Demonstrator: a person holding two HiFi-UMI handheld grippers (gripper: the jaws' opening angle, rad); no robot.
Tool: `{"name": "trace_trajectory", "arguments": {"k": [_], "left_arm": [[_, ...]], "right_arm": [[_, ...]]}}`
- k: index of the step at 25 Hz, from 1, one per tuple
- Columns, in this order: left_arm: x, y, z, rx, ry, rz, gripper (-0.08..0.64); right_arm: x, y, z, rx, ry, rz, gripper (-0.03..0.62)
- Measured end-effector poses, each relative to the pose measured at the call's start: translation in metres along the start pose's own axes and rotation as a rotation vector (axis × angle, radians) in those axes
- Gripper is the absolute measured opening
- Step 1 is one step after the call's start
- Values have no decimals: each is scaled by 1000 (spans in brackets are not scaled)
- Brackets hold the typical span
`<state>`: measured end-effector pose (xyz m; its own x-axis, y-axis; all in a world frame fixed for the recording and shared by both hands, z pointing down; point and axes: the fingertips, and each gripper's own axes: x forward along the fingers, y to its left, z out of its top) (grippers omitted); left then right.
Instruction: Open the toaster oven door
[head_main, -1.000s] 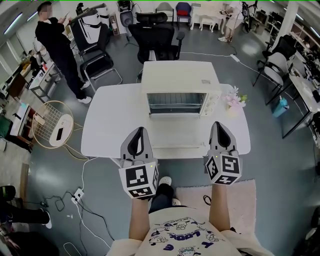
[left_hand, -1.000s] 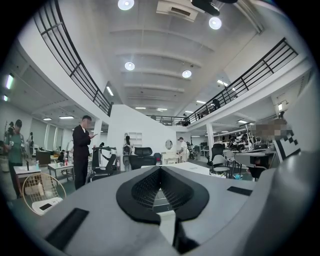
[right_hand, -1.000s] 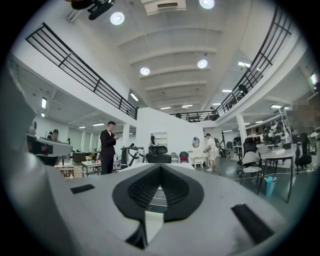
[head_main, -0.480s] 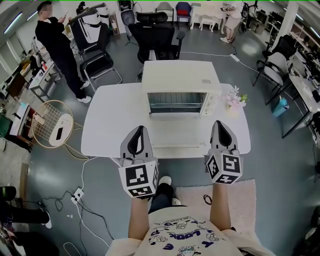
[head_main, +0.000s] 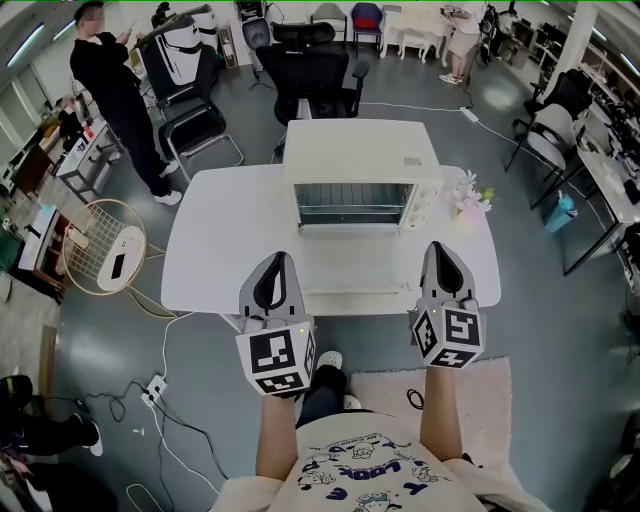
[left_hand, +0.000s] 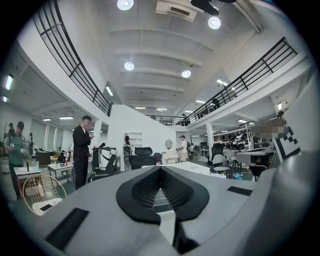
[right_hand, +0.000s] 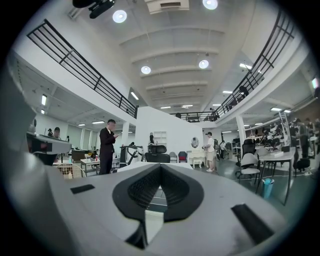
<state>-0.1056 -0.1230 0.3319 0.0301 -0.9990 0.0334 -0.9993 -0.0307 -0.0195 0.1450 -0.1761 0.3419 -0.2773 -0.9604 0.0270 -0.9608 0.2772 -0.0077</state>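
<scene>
Both the left gripper (head_main: 277, 262) and right gripper (head_main: 441, 250) hover pinched shut and empty at the near edge of the table (head_main: 200, 250), short of the oven (head_main: 350, 160) at the back, so going in closed they'd likely just shove it or slip off the door (head_main: 350, 205).

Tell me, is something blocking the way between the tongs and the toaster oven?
Nothing visible is. The left tongs and right tongs hover at the table's near edge, shut and empty, with a clear path to the toaster oven. The little flowers stand off to its right.
</scene>
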Motion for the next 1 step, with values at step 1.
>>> {"name": "trace_trajectory", "arguments": {"k": [1], "left_arm": [[1,-1,0,0,-1,0,5]], "right_arm": [[0,-1,0,0,0,0,-5]]}}
